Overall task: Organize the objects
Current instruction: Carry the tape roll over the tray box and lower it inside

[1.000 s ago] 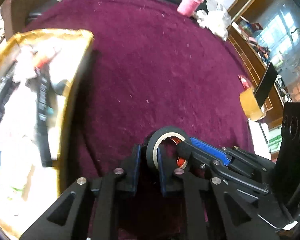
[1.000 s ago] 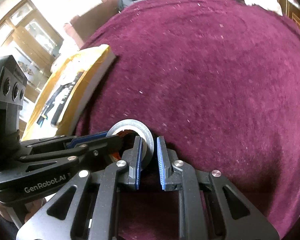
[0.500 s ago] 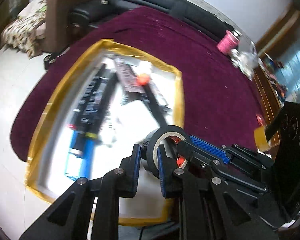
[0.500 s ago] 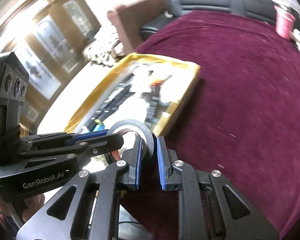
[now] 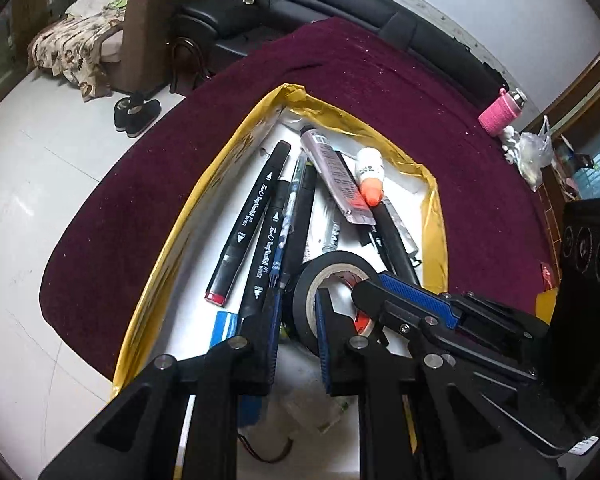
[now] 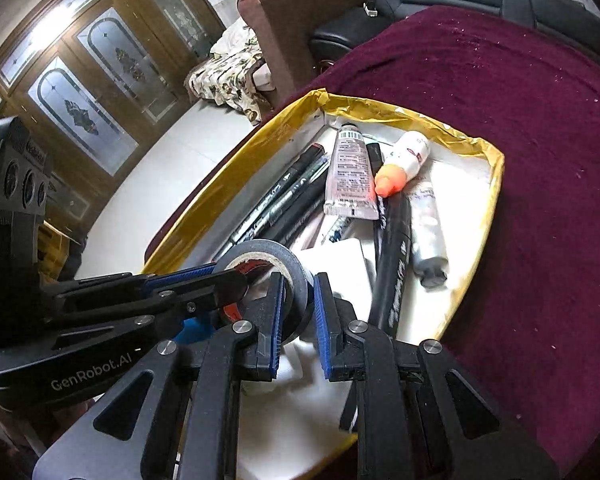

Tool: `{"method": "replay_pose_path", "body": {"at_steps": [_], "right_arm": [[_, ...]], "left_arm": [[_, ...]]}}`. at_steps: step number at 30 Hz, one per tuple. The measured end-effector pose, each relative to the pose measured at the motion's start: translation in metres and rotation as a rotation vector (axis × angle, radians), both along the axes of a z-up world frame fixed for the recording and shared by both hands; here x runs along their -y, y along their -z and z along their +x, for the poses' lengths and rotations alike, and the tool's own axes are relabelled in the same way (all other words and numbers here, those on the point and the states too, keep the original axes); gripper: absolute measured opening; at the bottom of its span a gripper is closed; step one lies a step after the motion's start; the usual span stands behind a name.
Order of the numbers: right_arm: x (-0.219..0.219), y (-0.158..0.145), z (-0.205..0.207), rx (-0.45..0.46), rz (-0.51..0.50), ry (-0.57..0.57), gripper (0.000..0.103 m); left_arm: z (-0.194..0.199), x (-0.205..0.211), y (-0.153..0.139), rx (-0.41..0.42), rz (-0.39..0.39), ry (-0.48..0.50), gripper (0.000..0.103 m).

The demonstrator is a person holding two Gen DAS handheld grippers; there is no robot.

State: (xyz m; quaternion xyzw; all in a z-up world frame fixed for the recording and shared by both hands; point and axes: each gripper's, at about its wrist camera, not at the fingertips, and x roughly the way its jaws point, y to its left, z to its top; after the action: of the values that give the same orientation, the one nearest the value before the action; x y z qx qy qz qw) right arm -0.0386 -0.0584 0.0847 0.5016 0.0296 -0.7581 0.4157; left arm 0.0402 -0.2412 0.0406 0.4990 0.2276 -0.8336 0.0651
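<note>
1. One roll of black tape (image 5: pixel 305 280) is hanging between two grippers.
2. One yellow-edged box (image 5: pixel 434 216) is sitting on one maroon cloth (image 5: pixel 380 92).
3. One orange-capped glue bottle (image 5: pixel 370 174) and one grey tube (image 5: pixel 334 172) are lying inside.
4. Several black markers (image 5: pixel 254 208) are lying there; the exact count cannot be told.
5. One pink cylinder (image 5: pixel 498 114) is standing apart.

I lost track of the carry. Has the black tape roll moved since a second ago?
Yes. The black tape roll, then over bare maroon cloth, now hangs over the yellow-rimmed box, pinched by both grippers.
</note>
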Motion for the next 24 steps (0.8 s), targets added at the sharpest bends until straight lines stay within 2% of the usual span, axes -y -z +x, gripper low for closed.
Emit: {"method": "replay_pose_path", "body": {"at_steps": [5,10,11,16,18,20,21,22,24], "right_arm": [[0.009,0.0,0.001,0.002,0.008,0.001,0.015],[0.001,0.002,0.009,-0.014,-0.025,-0.012,0.018],[-0.001,0.003,0.01,-0.02,-0.028,-0.015,0.019],[-0.021,0.006,0.009,0.019,-0.079,0.008,0.021],[-0.029,0.002,0.012,0.007,-0.109,0.016,0.021],[-0.035,0.001,0.012,0.01,-0.114,0.017,0.024],[-0.039,-0.001,0.013,0.011,-0.125,0.028,0.026],[-0.043,-0.003,0.016,0.003,-0.137,0.034,0.029],[-0.045,-0.007,0.02,-0.022,-0.13,0.035,0.031]], "left_arm": [[0.003,0.002,0.0,-0.004,-0.003,0.004,0.016],[0.015,-0.012,-0.002,-0.021,-0.089,0.038,0.02],[0.016,-0.015,-0.003,-0.019,-0.101,0.04,0.022],[0.022,-0.018,-0.007,-0.03,-0.133,-0.002,0.056],[0.024,-0.018,-0.007,-0.03,-0.137,-0.008,0.064],[0.027,-0.018,-0.009,-0.04,-0.128,-0.013,0.066],[0.028,-0.021,-0.012,-0.05,-0.148,-0.011,0.067],[0.03,-0.028,-0.017,-0.057,-0.209,-0.004,0.068],[0.029,-0.032,-0.018,-0.05,-0.27,0.0,0.069]]}}
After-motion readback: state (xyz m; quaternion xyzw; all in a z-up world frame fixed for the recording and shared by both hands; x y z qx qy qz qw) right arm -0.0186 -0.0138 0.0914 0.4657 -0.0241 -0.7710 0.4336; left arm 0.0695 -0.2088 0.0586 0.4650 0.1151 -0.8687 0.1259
